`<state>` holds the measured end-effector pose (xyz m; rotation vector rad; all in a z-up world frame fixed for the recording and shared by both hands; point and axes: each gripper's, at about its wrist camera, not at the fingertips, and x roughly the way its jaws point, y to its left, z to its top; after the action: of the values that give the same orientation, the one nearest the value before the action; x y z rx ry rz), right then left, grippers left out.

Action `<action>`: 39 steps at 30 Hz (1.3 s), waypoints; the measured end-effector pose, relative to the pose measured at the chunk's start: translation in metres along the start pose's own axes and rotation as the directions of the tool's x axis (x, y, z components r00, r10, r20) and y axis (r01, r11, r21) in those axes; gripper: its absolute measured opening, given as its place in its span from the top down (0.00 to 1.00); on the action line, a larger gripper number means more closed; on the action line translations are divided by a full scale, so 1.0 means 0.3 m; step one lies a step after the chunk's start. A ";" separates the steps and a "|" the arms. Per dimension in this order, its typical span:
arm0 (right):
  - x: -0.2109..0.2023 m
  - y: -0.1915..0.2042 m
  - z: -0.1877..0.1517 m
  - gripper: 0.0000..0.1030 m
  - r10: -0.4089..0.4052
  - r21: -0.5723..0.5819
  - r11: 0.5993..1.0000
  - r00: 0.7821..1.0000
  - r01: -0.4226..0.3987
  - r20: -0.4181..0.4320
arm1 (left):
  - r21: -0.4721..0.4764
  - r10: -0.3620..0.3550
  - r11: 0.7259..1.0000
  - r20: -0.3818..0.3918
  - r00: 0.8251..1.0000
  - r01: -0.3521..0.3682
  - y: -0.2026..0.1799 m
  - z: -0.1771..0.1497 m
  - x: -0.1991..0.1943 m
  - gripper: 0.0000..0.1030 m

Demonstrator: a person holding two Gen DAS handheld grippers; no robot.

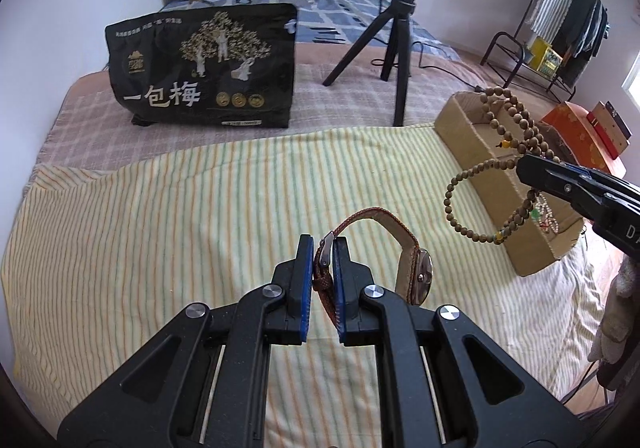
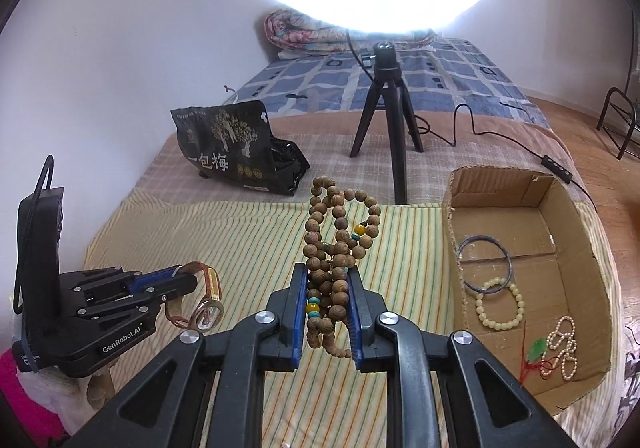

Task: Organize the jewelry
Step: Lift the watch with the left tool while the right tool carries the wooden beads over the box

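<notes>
The left gripper (image 1: 323, 244) is closed on the woven strap of a wristwatch (image 1: 416, 272), whose round case hangs just to the right of the 2 blue pads, above the striped cloth (image 1: 160, 216). The right gripper (image 2: 327, 276) is clamped on a bundle of wooden prayer beads (image 2: 340, 232), and loops of the beads rise past its fingertips and also hang down between the pads. To the right of the right gripper's fingers stands an open cardboard box (image 2: 500, 184), and in it lie a dark bangle (image 2: 485, 263), a cream bead bracelet (image 2: 500, 302), a small pearl strand (image 2: 563, 348) and a green pendant on red cord (image 2: 538, 352).
</notes>
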<state>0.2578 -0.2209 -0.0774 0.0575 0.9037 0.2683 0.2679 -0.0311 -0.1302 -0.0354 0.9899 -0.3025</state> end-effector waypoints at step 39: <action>-0.208 -0.550 0.042 0.84 -0.123 0.122 0.986 0.989 0.113 0.079 | 0.175 -0.176 0.971 0.050 0.983 0.165 -0.653 0.069 0.033 0.93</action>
<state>0.2650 -0.3953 -0.0485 0.1232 0.8333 0.1012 0.2438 -0.2233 -0.0943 0.0249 0.8942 -0.5403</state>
